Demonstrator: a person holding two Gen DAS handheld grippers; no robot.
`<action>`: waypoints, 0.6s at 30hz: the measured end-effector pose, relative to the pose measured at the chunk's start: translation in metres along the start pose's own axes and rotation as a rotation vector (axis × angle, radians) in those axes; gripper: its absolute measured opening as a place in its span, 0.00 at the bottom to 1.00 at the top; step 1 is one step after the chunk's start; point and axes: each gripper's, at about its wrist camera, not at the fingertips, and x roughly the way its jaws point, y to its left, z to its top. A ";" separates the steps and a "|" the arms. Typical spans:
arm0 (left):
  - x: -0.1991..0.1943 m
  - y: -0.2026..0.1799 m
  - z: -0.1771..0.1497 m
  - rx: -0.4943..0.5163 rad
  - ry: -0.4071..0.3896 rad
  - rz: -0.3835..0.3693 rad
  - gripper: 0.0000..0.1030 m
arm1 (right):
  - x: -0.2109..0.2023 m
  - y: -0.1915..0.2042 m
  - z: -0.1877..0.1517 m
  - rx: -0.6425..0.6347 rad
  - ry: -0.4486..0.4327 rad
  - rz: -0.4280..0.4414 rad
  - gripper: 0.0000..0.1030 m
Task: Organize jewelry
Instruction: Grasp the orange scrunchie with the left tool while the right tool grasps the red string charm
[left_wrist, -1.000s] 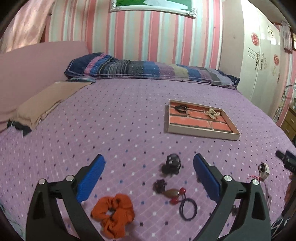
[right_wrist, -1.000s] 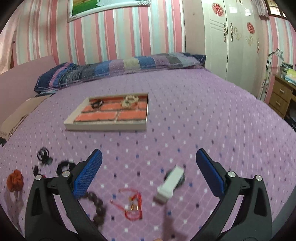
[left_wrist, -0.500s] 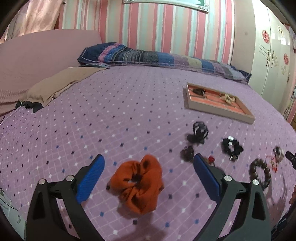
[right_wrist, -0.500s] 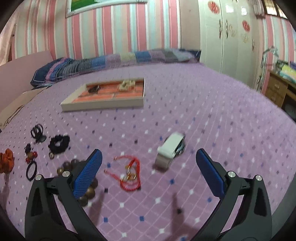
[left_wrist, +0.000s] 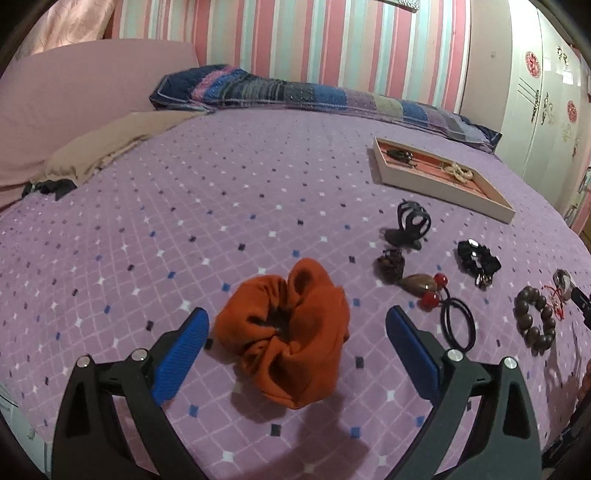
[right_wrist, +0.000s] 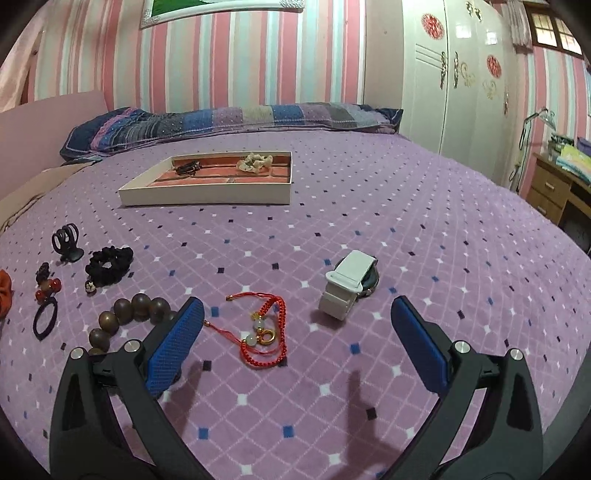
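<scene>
Left wrist: scrunchie (left_wrist: 286, 338) (between fingers (left_wrist: 181, 356))

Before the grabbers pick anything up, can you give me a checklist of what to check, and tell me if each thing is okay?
1. Left gripper jaws wide open: ok.
2. Orange scrunchie lies between the left jaws: ok.
3. Right gripper jaws wide open: ok.
4. Red string bracelet and white watch both lie ahead of the right jaws; which one is meant: cannot tell.
5. Tray has room beside the two things already in it: ok.
6. Wooden bead bracelet sits partly hidden behind the right gripper's left jaw and may get bumped: not ok.
</scene>
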 end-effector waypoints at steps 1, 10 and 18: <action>0.001 0.000 -0.001 0.002 0.002 0.000 0.92 | 0.002 0.000 0.000 0.008 0.010 0.008 0.94; 0.012 0.000 0.000 0.008 0.008 -0.014 0.92 | 0.020 0.008 -0.003 0.020 0.077 0.014 0.83; 0.018 0.002 -0.001 0.011 0.019 -0.016 0.92 | 0.029 0.007 -0.007 0.028 0.120 0.022 0.74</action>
